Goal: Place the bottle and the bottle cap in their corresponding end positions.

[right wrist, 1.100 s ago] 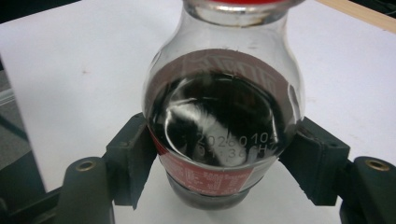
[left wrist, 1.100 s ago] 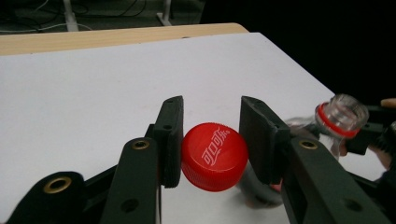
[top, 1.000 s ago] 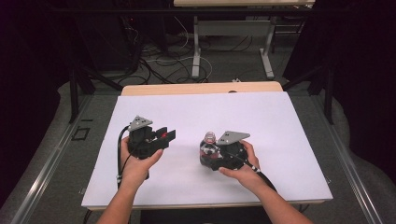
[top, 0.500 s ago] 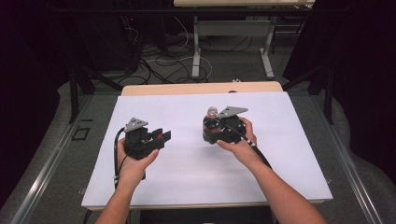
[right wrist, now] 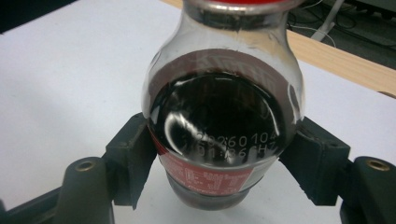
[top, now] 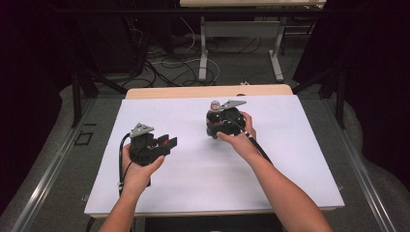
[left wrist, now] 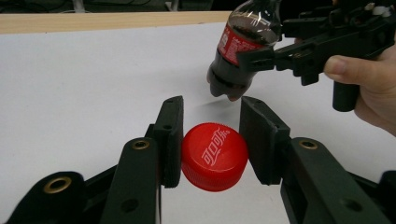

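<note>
On the left half of the white tabletop [top: 290, 159], the left tongs [top: 167, 143] sit in the person's left hand [top: 138, 169], well in from the near and left edges, with bare white surface all round. Their jaws are clamped on a red bottle cap [left wrist: 214, 156], one pad on each side of it (the script on its top faces the camera riding on them).

Open tabletop lies between the two hands. Farther right and toward the far side, the right tongs [top: 215, 115] are held in the right hand [top: 239, 133], closed around the body of a small cola bottle [left wrist: 240, 46] with a red label and dark drink inside. In the left gripper view the bottle hangs tilted, its lobed base clear of the surface with a faint shadow under it. It is near the pale wooden strip [top: 208, 91] along the far edge, yet not over it.

To the right of that hand the white surface runs unoccupied to the right edge.
</note>
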`<state>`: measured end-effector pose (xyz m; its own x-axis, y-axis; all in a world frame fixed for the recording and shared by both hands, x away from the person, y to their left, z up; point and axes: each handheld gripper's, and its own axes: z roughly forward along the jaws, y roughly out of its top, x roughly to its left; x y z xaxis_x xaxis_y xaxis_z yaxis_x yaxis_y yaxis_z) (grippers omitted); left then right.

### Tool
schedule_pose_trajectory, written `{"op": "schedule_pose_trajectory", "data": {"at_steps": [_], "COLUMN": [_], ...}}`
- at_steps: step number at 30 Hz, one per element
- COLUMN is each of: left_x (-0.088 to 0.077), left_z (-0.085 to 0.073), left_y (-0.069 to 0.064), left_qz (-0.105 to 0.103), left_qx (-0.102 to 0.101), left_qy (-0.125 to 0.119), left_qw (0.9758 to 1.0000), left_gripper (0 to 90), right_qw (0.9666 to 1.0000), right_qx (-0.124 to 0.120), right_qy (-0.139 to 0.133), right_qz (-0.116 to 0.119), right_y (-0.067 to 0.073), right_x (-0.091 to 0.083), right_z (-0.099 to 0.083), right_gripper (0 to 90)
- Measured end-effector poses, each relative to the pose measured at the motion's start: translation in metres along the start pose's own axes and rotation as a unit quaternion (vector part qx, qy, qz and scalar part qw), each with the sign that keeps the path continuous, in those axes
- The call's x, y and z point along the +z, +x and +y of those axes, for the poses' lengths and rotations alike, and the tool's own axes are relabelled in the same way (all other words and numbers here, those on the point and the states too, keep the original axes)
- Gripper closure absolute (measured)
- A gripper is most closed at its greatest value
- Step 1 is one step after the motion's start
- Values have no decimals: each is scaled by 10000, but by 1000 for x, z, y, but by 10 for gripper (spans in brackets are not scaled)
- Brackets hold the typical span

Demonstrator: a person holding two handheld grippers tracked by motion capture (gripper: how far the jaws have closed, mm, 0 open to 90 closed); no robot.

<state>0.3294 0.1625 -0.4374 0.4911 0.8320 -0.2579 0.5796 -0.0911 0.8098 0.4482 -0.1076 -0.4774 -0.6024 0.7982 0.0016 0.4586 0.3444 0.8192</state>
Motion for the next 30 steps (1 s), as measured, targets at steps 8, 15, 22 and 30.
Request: {"op": "schedule_pose_trajectory", "data": {"at_steps": [8,15,22,30], "left_x": [2,5,10,26], "left_z": [-1,-3,-6,-12], "left_y": [2,3,2,-3], "left_qz": [-3,14,41,-21], "left_qx": [0,9,22,213], "left_qy": [47,43,34,177], "left_qw": [10000,10000,10000,9996], "left_gripper": [616,616,616,616], "right_qw": [9998,9999,9999,10000], "right_qx": [49,25,72,48], "right_qy": [182,160,96,34], "right_qz": [-44,-47,-27,-46], "right_y": [4,7,6,6], "right_x": [18,25,25,25], "right_z": [-10,-23,-26,-28], "right_gripper": [299,295,286,225]}}
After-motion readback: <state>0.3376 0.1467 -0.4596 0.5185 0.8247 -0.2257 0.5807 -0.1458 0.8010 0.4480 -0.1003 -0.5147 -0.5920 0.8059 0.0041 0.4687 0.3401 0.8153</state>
